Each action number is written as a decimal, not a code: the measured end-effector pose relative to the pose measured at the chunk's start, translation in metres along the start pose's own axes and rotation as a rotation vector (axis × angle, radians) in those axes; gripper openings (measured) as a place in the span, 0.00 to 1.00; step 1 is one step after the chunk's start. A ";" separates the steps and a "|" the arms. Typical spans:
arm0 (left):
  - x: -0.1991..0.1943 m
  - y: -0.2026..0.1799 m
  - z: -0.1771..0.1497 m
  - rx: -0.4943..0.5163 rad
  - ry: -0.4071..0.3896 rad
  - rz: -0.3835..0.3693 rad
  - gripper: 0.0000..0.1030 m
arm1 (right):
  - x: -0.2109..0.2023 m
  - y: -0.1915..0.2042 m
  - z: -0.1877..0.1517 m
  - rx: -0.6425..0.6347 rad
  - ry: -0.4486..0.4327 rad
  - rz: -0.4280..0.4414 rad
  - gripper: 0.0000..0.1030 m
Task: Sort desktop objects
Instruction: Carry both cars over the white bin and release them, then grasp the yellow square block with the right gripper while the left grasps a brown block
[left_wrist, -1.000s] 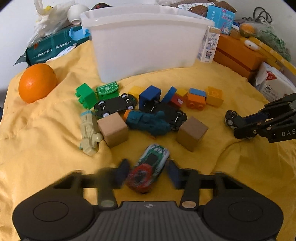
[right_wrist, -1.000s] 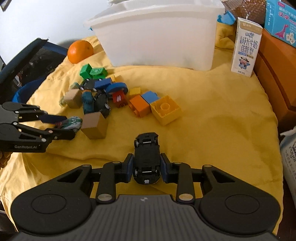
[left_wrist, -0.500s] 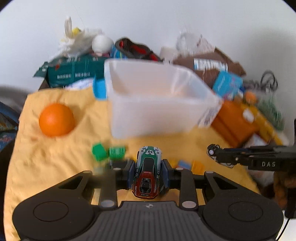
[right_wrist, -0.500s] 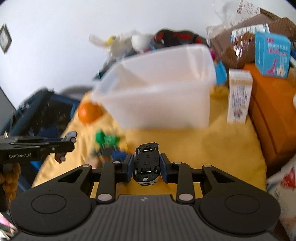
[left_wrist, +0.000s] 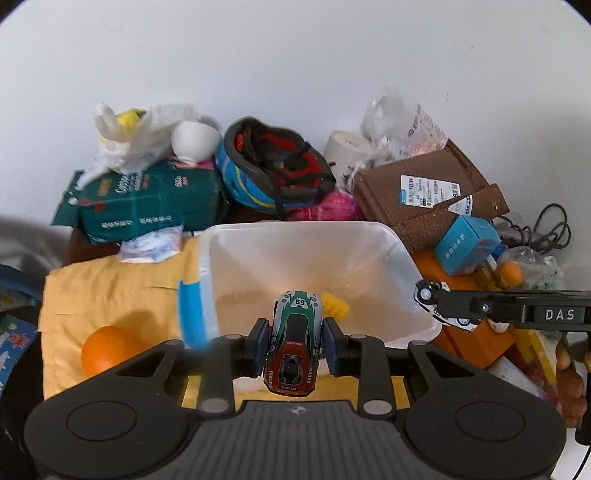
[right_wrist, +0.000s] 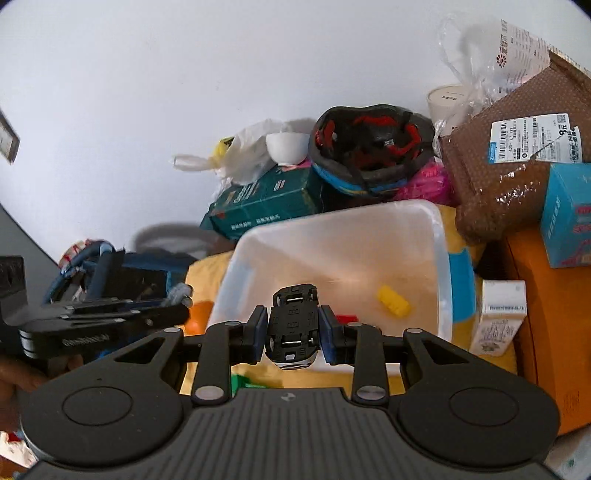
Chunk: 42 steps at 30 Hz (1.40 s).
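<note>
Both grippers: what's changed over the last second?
Left gripper closed on the racing car; both grippers rose from the cloth to above the white bin. Right gripper still clamps the upside-down black car. Nothing released; the yellow brick lies inside.

Plain white wall (left_wrist: 295, 66) at the back, no marks on it, soft even light. Yellow cloth (left_wrist: 110, 284) covers the top of the desk. Pile of stuff vs. the wall: green pack (left_wrist: 147, 206) w/ white plastic bag (left_wrist: 140, 136) on top, bike helmet (left_wrist: 273, 166) upside down, brown cardboard box (left_wrist: 428, 199) w/ a label. Orange box (right_wrist: 554, 332) on the right side.
</note>
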<state>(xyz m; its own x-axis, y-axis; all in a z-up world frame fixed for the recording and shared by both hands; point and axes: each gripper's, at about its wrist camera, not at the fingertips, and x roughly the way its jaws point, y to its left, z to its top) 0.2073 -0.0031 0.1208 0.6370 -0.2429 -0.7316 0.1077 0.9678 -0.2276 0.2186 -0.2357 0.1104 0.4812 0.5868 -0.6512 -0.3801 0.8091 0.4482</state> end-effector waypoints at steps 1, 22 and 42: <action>0.003 0.001 0.006 -0.008 0.007 0.001 0.33 | 0.002 0.001 0.004 -0.014 0.010 -0.009 0.32; 0.062 0.001 0.050 -0.022 0.146 0.114 0.57 | 0.055 -0.012 0.038 -0.079 0.139 -0.193 0.55; 0.065 -0.037 -0.212 -0.003 0.206 0.033 0.59 | 0.058 -0.042 -0.195 -0.295 0.167 -0.168 0.58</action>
<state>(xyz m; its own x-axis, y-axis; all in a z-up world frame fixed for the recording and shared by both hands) 0.0829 -0.0689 -0.0546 0.4707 -0.2202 -0.8544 0.0876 0.9752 -0.2031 0.1083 -0.2422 -0.0656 0.4301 0.4138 -0.8024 -0.5298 0.8353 0.1468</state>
